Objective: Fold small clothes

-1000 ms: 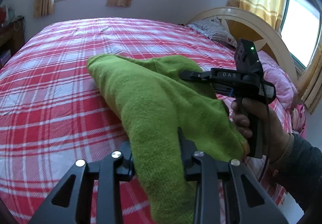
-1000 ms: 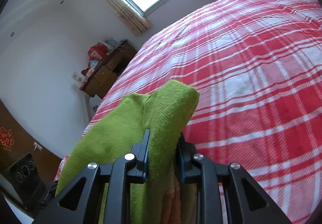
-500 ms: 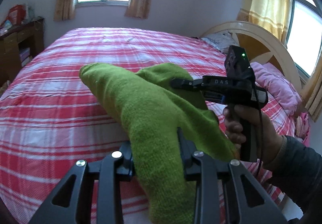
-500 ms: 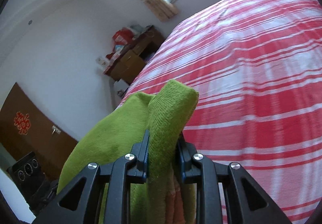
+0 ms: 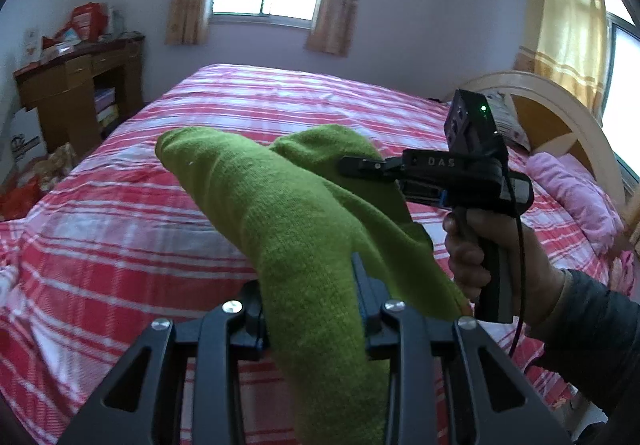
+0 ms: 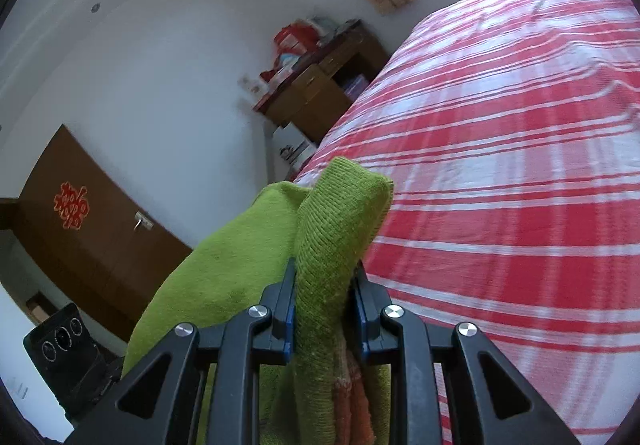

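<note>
A green knitted garment (image 5: 288,221) hangs in the air between both grippers, above the bed. My left gripper (image 5: 312,285) is shut on one bunched end of it. My right gripper (image 6: 324,285) is shut on the other end (image 6: 340,213); an orange part of the fabric (image 6: 352,397) shows low between its arms. In the left wrist view the right gripper (image 5: 360,167) is to the right, held by a hand (image 5: 480,245), its fingers buried in the green cloth.
The bed with a red and white plaid cover (image 5: 140,213) lies below. A wooden desk (image 5: 76,93) with clutter stands at its far left. Pink pillows (image 5: 572,197) and a curved headboard (image 5: 560,113) are at the right. A brown door (image 6: 80,229) is behind.
Both grippers have lifted and tilted up with the garment; the views now show more of the window, desk and walls. The grips have not changed.
</note>
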The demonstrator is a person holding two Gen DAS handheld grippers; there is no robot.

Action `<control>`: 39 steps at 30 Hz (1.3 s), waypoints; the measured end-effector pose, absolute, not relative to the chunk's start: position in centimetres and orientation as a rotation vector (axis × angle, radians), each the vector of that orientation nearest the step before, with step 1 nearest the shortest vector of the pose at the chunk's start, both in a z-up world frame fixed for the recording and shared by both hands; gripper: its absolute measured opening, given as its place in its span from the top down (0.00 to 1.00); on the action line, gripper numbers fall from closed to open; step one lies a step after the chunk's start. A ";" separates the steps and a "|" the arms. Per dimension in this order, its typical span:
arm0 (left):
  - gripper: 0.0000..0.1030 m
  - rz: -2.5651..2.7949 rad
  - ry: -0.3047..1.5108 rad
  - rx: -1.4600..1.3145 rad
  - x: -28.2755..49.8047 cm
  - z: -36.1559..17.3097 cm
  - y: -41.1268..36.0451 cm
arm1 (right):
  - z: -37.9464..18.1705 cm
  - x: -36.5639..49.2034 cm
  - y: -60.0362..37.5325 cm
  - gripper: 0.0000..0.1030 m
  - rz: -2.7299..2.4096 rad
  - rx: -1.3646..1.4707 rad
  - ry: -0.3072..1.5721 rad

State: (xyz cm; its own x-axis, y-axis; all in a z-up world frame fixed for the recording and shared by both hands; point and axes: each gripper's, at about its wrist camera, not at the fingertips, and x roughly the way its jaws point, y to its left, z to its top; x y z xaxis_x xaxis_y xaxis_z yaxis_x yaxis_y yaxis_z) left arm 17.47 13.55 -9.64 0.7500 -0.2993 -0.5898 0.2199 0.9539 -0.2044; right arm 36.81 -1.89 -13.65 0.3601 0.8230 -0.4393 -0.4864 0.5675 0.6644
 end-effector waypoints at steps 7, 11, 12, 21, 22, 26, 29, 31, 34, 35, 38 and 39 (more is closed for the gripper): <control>0.68 -0.214 0.654 -0.135 16.8 -10.3 16.5 | -13.7 37.7 3.4 0.78 0.944 0.418 0.856; 0.68 -0.187 0.666 -0.146 16.8 -11.0 17.7 | -14.2 38.4 5.6 0.78 0.963 0.398 0.876; 0.68 -0.179 0.669 -0.147 16.8 -11.2 17.9 | -14.4 38.4 5.9 0.78 0.968 0.395 0.883; 0.68 -0.119 0.698 -0.110 15.4 -12.9 19.8 | -16.3 39.7 9.6 0.78 1.002 0.377 0.933; 0.68 -0.116 0.702 -0.110 15.3 -13.0 20.0 | -16.4 39.8 9.7 0.78 1.004 0.380 0.936; 0.67 -0.110 0.713 -0.112 15.1 -13.6 20.3 | -16.6 40.1 9.6 0.78 0.999 0.382 0.946; 0.67 -0.110 0.715 -0.112 14.9 -13.8 20.2 | -16.9 40.0 9.3 0.78 0.993 0.387 0.954; 0.67 -0.109 0.718 -0.118 14.7 -14.1 20.4 | -17.0 39.9 9.1 0.78 0.992 0.388 0.958; 0.67 -0.106 0.724 -0.126 14.2 -14.6 20.4 | -17.1 40.0 9.3 0.78 0.992 0.388 0.964; 0.67 -0.105 0.726 -0.129 14.2 -14.8 20.5 | -17.1 40.0 9.3 0.78 0.991 0.387 0.965; 0.66 -0.101 0.730 -0.136 13.9 -15.2 20.5 | -17.3 40.1 9.5 0.78 0.990 0.389 0.969; 0.66 -0.100 0.733 -0.137 13.9 -15.4 20.6 | -17.3 40.2 9.5 0.78 0.989 0.391 0.971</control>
